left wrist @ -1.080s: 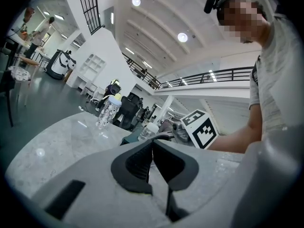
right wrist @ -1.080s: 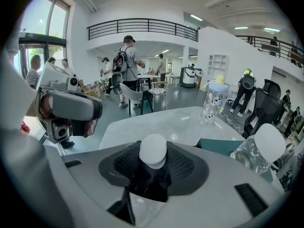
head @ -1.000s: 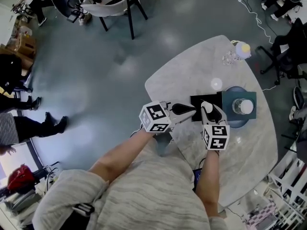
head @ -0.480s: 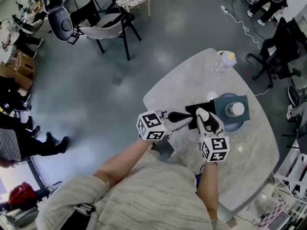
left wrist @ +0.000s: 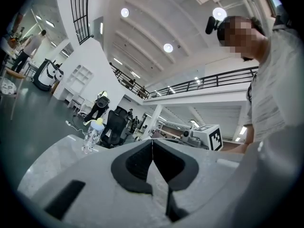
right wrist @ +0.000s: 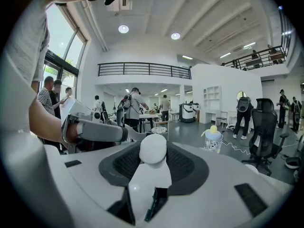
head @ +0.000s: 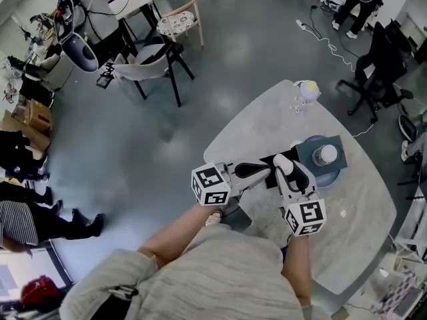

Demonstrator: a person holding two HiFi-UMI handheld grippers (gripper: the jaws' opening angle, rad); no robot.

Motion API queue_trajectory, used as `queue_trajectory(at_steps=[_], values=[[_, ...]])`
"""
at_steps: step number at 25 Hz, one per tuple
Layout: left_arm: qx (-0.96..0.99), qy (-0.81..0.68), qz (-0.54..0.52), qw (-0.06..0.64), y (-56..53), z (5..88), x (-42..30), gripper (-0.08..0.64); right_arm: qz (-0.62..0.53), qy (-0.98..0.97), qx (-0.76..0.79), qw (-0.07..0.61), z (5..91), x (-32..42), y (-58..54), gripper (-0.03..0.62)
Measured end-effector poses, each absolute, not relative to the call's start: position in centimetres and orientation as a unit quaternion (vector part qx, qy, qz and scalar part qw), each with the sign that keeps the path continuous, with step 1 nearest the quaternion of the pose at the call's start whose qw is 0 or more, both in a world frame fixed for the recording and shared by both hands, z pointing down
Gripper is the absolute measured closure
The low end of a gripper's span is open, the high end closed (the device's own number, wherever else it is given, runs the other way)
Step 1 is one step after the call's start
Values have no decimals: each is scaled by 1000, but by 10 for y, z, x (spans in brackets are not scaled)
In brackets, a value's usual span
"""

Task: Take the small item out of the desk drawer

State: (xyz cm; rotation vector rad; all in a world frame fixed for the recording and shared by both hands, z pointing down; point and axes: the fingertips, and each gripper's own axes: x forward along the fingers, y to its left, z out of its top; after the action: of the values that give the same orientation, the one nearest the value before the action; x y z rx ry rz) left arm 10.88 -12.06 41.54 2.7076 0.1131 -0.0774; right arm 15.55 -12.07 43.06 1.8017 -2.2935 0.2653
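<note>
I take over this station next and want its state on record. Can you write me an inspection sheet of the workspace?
Surface: pale marble-look table.
Job's things: dark drawer box, partly hidden behind the grippers; small white item, round-topped, between the right jaws.
Clutter: blue tray carrying a white-capped thing; baby bottle near the far edge.
Grippers: left hand-held gripper shut, empty; right hand-held gripper looks closed on the small white item, above the table.
Cables: white cable on the floor beyond the table.
Surroundings: chair, person at the left edge.
</note>
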Motion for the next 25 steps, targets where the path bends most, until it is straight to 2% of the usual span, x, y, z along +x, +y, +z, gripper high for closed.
queue_trajectory(at_steps=[13,25], values=[[978,58,-50,196,-113,382,101,545,46,-781,623,19,378,156,-97,425],[979,71,-54,183,-108,373,110,545,19,-784,620,3,357,158,-93,425]])
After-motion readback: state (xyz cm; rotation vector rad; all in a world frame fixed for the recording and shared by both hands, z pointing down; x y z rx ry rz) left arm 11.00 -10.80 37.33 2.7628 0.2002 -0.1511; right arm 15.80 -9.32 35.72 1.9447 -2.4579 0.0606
